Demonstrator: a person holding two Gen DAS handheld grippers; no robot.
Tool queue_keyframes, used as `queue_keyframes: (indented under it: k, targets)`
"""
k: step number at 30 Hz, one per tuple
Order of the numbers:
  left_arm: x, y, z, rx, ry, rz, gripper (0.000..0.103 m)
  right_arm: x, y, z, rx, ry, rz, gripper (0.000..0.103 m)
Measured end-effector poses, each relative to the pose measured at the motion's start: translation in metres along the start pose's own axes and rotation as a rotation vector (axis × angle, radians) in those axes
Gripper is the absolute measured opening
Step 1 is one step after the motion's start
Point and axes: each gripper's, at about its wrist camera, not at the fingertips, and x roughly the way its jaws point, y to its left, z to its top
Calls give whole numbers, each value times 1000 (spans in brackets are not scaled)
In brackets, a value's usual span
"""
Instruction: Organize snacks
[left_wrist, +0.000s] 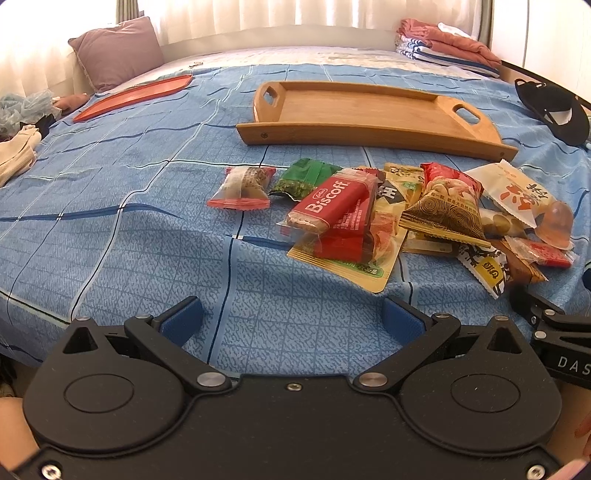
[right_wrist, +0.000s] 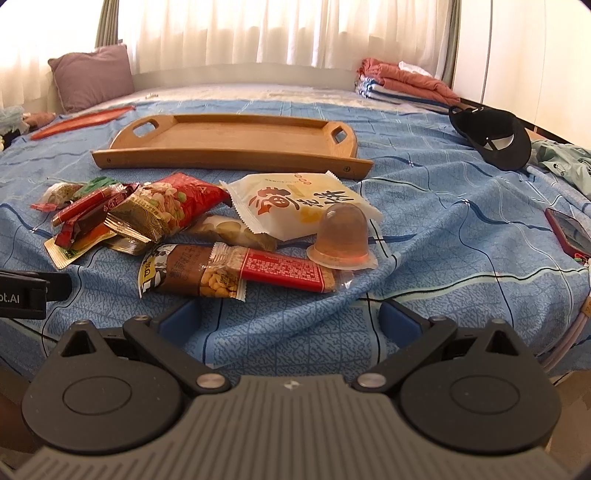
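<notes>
A pile of wrapped snacks lies on the blue bedsheet. It includes a red Biscoff pack (left_wrist: 334, 206), a clear candy wrapper (left_wrist: 243, 187), a white pastry packet (right_wrist: 295, 205), a jelly cup (right_wrist: 342, 236) and a red-and-clear bar (right_wrist: 273, 269). An empty wooden tray (left_wrist: 369, 110) stands behind the pile; it also shows in the right wrist view (right_wrist: 229, 138). My left gripper (left_wrist: 291, 321) is open and empty, just short of the pile. My right gripper (right_wrist: 290, 319) is open and empty, close in front of the bar and jelly cup.
A flat red tray (left_wrist: 133, 96) lies at the back left near a purple pillow (left_wrist: 118, 51). Folded clothes (right_wrist: 402, 83) sit at the back right. A black cap (right_wrist: 495, 138) and a red phone (right_wrist: 569, 232) lie to the right.
</notes>
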Motion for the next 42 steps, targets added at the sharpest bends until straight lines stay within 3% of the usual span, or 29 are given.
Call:
queue_keyframes:
  k: [6,11,14,18,22,24,33,36,39,42]
  targets:
    - [-5,0,1,-16,-5,-5,103,-5,-4,6,19,-4,10,103]
    - [-18,-1,2,15,-56,-41,90,-19,-4,9,9,-64,13,101]
    - [-27,-5,5,39,-105,-43,79,-25,-4,12,-14,-104,13,98]
    - [-32,-7,13,44,-146,-84,67,-23,-12,19,57,-102,40,86]
    - [-27,-10,21,61,-136,-103,33,-13,-16,22,87,-71,45,81]
    - [-23,-11,24,64,-132,-114,25,-9,-17,22,93,-62,49,80]
    - [11,5,46,-1,-131,-148,27,-2,-20,23,130,-44,74,79]
    - [21,9,50,-20,-139,-167,40,1,-21,22,148,-33,125,89]
    - [29,11,52,-30,-143,-184,43,5,-14,22,115,-31,110,91]
    - [33,13,53,-77,-139,-185,54,8,-12,23,115,-29,96,91]
